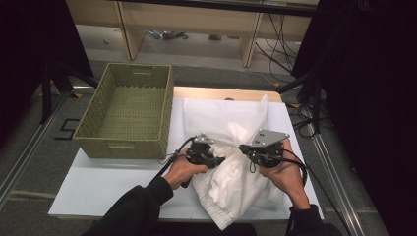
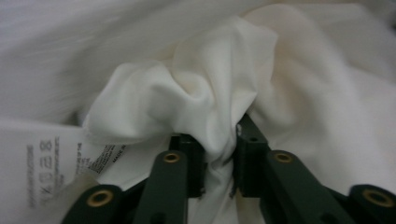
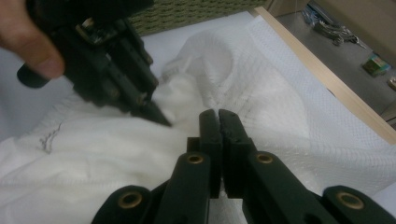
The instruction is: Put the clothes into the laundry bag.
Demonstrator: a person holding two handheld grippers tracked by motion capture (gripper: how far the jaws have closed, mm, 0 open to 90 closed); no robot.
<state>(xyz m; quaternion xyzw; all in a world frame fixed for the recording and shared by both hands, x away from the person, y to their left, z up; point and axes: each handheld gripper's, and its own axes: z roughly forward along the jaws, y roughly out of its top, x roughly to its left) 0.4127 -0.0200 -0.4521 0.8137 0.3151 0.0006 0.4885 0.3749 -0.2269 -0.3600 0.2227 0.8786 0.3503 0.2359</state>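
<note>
While the left gripper [image 2: 219, 158] pinches a bunched fold of the white garment [image 1: 236, 167] on the table beside the basket [image 1: 129, 110] — right gripper [image 3: 218, 122] shut, whether on cloth I cannot tell — draw the fabric apart slowly, keeping that fold from slipping.

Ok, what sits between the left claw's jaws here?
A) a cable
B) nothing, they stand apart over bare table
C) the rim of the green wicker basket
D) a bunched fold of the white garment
D: in the left gripper view the left claw pinches a gathered fold of the white garment between its jaws.
</note>
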